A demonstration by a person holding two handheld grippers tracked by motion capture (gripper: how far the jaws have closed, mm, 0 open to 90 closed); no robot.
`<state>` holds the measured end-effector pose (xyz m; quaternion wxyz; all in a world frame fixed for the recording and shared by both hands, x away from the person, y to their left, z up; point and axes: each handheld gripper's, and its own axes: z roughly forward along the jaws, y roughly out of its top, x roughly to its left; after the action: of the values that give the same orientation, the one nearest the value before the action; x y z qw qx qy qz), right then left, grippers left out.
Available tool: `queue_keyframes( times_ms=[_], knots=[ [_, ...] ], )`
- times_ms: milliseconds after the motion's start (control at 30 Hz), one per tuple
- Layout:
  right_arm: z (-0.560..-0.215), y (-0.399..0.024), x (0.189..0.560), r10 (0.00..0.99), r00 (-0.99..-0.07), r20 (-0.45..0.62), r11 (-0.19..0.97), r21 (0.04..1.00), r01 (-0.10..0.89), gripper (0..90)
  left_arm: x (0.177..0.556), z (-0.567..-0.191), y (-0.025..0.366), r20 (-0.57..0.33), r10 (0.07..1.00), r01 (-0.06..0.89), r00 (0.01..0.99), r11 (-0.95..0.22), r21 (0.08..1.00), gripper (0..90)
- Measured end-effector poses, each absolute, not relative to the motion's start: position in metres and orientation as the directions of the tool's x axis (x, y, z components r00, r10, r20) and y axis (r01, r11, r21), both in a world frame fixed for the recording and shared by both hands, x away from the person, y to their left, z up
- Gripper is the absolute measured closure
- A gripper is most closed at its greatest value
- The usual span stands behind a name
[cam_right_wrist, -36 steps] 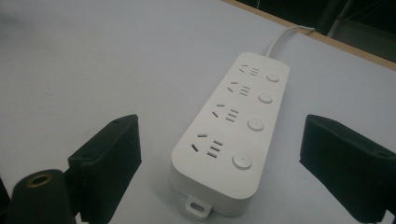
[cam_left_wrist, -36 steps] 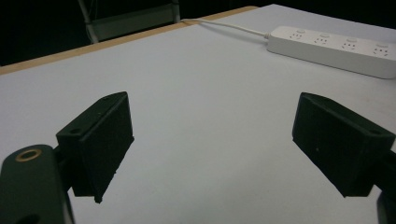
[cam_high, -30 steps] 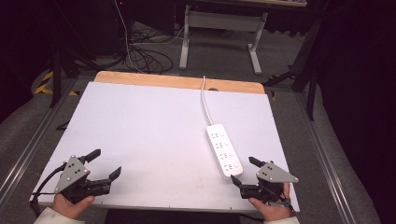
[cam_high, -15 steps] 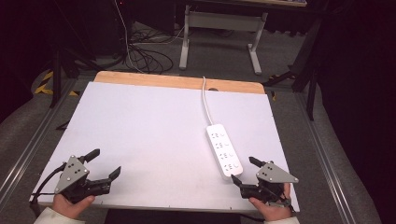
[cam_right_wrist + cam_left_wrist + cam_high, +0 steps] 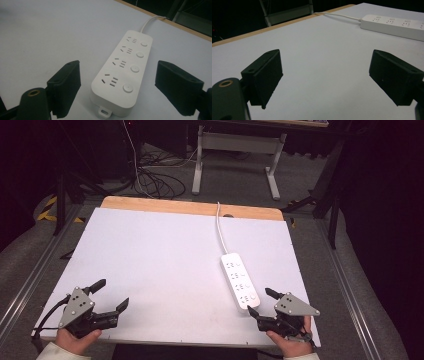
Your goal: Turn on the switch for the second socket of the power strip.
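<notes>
Dark floor, cable loops and a metal frame are lying beyond the tabletop's [image 5: 165,255] far edge; the power strip [image 5: 241,280] is sitting near its right edge. I am holding my left gripper [image 5: 111,296] spread and empty at the near left corner.

My right gripper [image 5: 117,82], jaws narrowing yet clear, is straddling the strip's near end; I am centring before squeezing its sides.
</notes>
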<state>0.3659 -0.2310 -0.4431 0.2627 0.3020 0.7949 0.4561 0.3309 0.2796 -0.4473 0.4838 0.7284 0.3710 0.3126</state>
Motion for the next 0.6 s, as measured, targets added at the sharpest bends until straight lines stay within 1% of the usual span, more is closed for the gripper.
queue_keyframes(
  times_ms=[33, 167, 300, 600],
  knots=[
    [-0.439, -0.23, 0.366, 0.715, -0.683, -0.153, 0.413, 0.88, 0.235, 27.3, 0.331, -0.447, 0.28, 0.096, 0.844, 0.238, 0.528, -0.255, 0.937, 12.2],
    [-0.433, -0.229, 0.371, 0.722, -0.676, -0.15, 0.414, 0.876, 0.248, 30.5, 0.331, -0.447, 0.28, 0.096, 0.845, 0.24, 0.526, -0.256, 0.936, 12.2],
    [-0.426, -0.229, 0.377, 0.733, -0.666, -0.138, 0.412, 0.869, 0.274, 32.1, 0.331, -0.447, 0.28, 0.094, 0.845, 0.242, 0.526, -0.255, 0.936, 12.2],
    [-0.41, -0.217, 0.391, 0.722, -0.676, -0.15, 0.43, 0.862, 0.268, 33.0, 0.331, -0.447, 0.28, 0.091, 0.848, 0.242, 0.523, -0.25, 0.938, 12.2]
  ],
)
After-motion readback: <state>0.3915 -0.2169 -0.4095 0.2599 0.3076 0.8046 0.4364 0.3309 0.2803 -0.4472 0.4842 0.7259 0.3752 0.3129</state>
